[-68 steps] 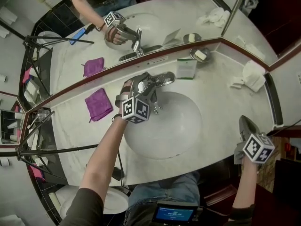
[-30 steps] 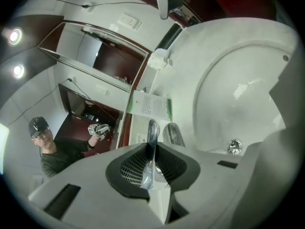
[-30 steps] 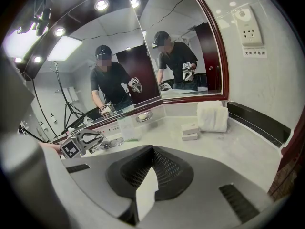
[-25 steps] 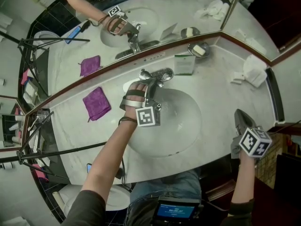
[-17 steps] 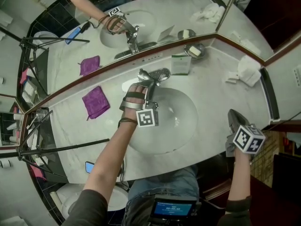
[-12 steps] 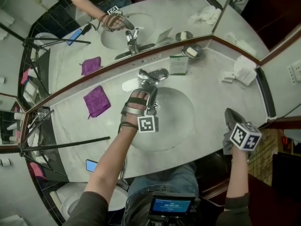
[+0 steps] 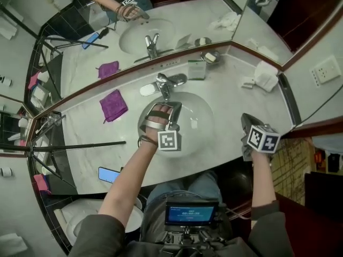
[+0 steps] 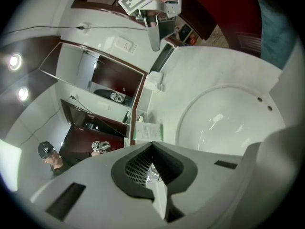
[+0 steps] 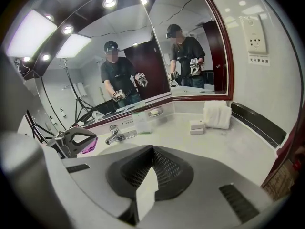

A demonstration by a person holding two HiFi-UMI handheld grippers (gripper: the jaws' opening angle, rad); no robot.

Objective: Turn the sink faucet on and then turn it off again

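Left gripper (image 7: pixel 170 107) fingers just closed together, empty, above the sink (image 7: pixel 202 118); right gripper (image 7: pixel 246 120) fingers together; card's (image 7: pixel 196 69) print unreadable

The right gripper (image 9: pixel 152 150) has its jaws together, empty. Beyond stands the faucet (image 9: pixel 114 136), with a folded towel (image 9: pixel 217 114) well apart.

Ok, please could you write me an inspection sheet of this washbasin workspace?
Surface: marble counter around sink basin.
Job's things: faucet free, no stream seen.
Clutter: purple cloth, soap dish, folded towel, phone.
Grippers: left hand-held gripper over sink basin, jaws just closed on nothing; right hand-held gripper shut, empty, at counter's front edge.
Cables: thin cable near wall socket.
Surroundings: mirror, tripod, toilet.
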